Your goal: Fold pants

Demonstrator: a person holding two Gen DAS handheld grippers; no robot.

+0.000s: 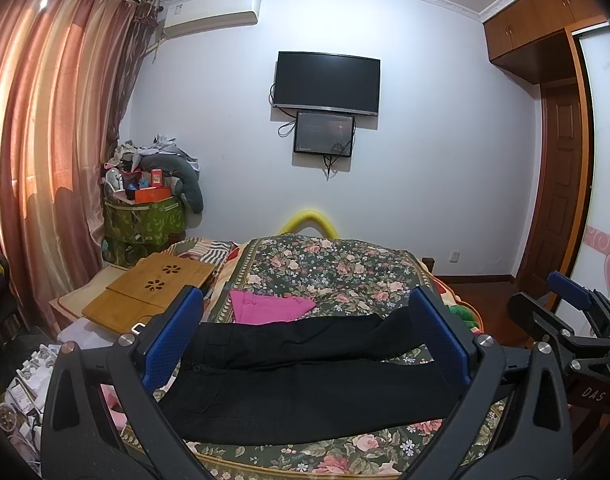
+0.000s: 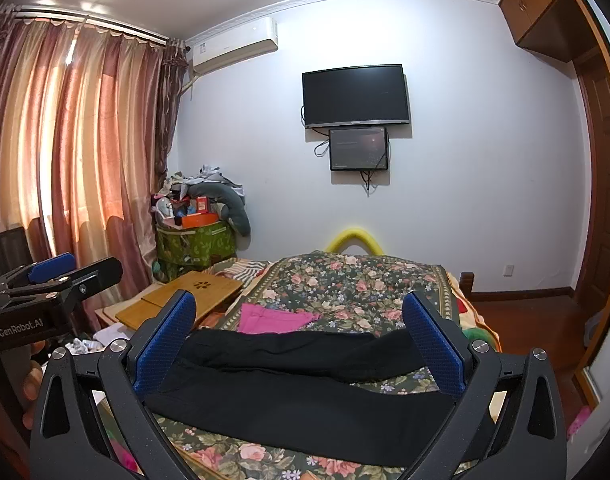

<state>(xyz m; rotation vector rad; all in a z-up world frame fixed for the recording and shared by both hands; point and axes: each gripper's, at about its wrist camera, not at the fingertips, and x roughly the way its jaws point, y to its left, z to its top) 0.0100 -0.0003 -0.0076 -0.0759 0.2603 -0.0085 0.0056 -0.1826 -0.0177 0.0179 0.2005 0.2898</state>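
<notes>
Black pants (image 1: pixel 305 376) lie spread flat across the floral bedspread (image 1: pixel 329 268), waist to the left, the two legs running to the right. They also show in the right wrist view (image 2: pixel 305 380). My left gripper (image 1: pixel 305 336) is open and empty, held above the near side of the pants. My right gripper (image 2: pixel 299 340) is open and empty too, also above the pants. The right gripper shows at the right edge of the left wrist view (image 1: pixel 561 320). The left gripper shows at the left edge of the right wrist view (image 2: pixel 57 276).
A folded pink garment (image 1: pixel 269 306) lies on the bed beyond the pants. A bamboo lap tray (image 1: pixel 153 288) sits at the bed's left side. A green bin (image 1: pixel 145 220) piled with items stands by the curtain. A wooden door (image 1: pixel 561 184) is at the right.
</notes>
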